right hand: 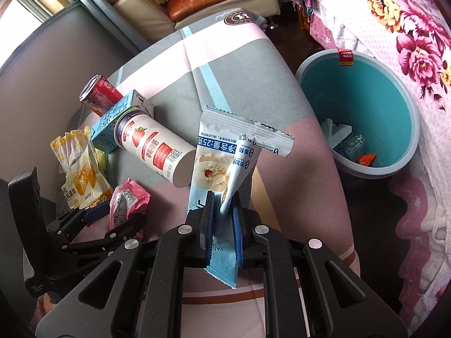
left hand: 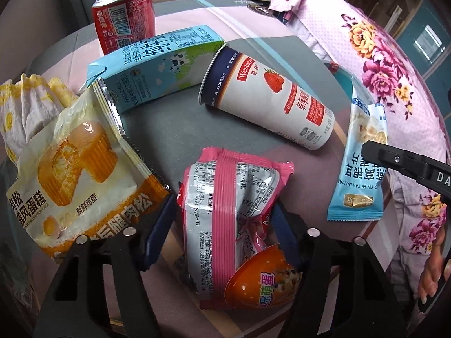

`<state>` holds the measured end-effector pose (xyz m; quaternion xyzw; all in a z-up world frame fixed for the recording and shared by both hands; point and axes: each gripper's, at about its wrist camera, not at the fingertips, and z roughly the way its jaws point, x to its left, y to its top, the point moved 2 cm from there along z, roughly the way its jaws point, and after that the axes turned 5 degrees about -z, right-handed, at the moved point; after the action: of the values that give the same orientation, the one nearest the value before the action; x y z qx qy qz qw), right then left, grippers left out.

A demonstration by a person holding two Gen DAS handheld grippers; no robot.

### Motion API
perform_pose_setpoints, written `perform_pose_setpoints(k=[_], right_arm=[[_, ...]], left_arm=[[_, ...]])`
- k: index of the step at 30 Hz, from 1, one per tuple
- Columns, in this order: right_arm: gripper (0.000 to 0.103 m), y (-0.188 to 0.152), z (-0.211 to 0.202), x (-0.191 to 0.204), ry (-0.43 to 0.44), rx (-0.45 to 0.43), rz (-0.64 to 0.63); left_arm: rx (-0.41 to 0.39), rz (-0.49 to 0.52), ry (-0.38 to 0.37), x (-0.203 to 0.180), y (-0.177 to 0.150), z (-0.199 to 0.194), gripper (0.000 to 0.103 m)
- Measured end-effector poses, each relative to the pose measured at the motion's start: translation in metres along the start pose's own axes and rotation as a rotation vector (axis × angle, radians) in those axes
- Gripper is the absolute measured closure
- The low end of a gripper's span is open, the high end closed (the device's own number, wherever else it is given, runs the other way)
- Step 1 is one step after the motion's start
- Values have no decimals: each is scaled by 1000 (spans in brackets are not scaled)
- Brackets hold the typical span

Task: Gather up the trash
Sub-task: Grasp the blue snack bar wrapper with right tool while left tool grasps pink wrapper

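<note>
A pink snack wrapper (left hand: 225, 202) with an orange egg printed on it lies on the grey and pink cloth (left hand: 174, 135). My left gripper (left hand: 224, 204) straddles it. The right finger rests against the wrapper, while a small gap shows at the left pad, so the jaws read as open. From the right wrist view, the left gripper (right hand: 124, 214) sits around that pink wrapper (right hand: 126, 200). My right gripper (right hand: 224, 205) is shut on a light blue oat sachet (right hand: 217, 146), held up off the cloth. That sachet (left hand: 358, 169) also shows at the right of the left wrist view.
A red can (left hand: 124, 19), a blue milk carton (left hand: 152, 67), a strawberry drink cup (left hand: 270, 98), an orange cake wrapper (left hand: 76, 174) and a paper cake liner (left hand: 22, 107) lie nearby. A teal bin (right hand: 366, 98) holding some trash stands right of the cloth, beside a floral quilt (right hand: 408, 28).
</note>
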<state>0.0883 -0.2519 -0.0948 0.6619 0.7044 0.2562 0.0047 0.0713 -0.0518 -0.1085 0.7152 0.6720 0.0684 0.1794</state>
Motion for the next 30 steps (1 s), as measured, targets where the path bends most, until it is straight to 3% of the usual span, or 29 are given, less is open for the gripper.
perform_pose_setpoints(k=[1, 12, 17, 22, 23, 30], right_arm=[[91, 0, 1, -1, 2, 2, 4], [87, -4, 13, -8, 35, 35, 19], [70, -3, 20, -6, 31, 39, 13], [71, -3, 25, -6, 26, 24, 2], [84, -3, 25, -5, 22, 22, -4], [88, 1, 11, -6, 34, -12, 0]], left_arm=[[-2, -2, -2, 0, 1, -1, 59], [-28, -52, -37, 7, 7, -13, 59], [-33, -49, -45, 6, 12, -14, 59], [-34, -43, -39, 5, 13, -15, 59], [-42, -44, -36, 6, 16, -17, 59], [-105, -79, -31, 16, 36, -41, 59]])
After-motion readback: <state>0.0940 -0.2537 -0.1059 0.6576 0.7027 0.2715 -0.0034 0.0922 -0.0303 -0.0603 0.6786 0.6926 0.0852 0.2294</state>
